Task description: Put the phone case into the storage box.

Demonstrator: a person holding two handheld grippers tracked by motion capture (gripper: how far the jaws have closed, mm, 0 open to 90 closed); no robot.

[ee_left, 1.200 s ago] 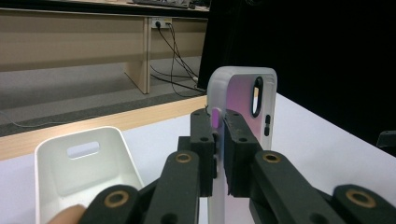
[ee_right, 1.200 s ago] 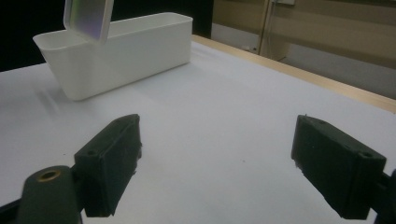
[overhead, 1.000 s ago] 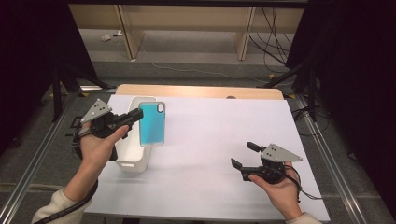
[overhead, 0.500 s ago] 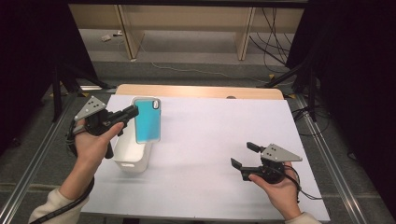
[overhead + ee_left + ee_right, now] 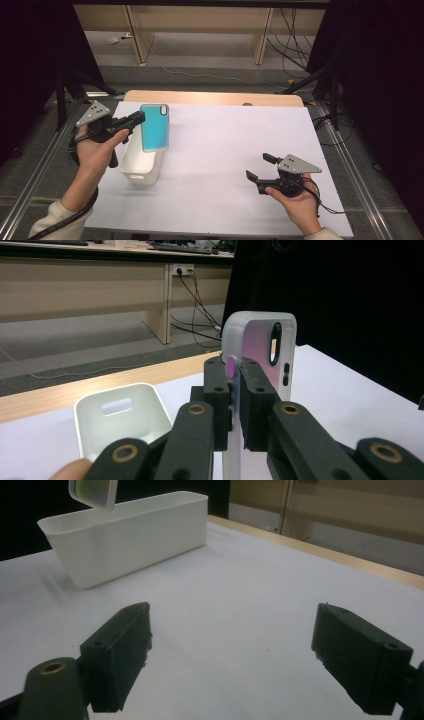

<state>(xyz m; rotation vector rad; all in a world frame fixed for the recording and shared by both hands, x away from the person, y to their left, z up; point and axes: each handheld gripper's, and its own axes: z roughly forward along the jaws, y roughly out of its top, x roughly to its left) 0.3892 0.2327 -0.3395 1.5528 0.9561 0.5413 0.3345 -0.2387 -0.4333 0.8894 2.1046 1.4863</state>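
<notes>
In the high view, the left gripper [image 5: 139,119] is clenched on the left edge of a turquoise phone case [image 5: 154,127], holding it upright in the air over the far end of a white plastic bin [image 5: 141,164] that stands at the left of the white table [image 5: 225,150]. The case's lower part hangs in front of the bin's opening, so whether it touches the rim cannot be told. At the near right, the right gripper [image 5: 260,167] lies in the person's hand just above the table, its jaws spread wide and grasping nothing, well apart from the bin.

In the left gripper view, the two black jaws are pressed almost together on the case's translucent side wall [image 5: 260,365]; the case stands upright, camera cut-out at the top, its lower part hidden behind the jaws. The bin [image 5: 125,415] sits below and to the left, its near part cut off.

In the right gripper view, the jaws stand far apart with bare table between them. The bin [image 5: 135,535] lies at the far left, and only one rounded corner of the case [image 5: 95,492] shows above it, the rest cut off by the frame's top.
</notes>
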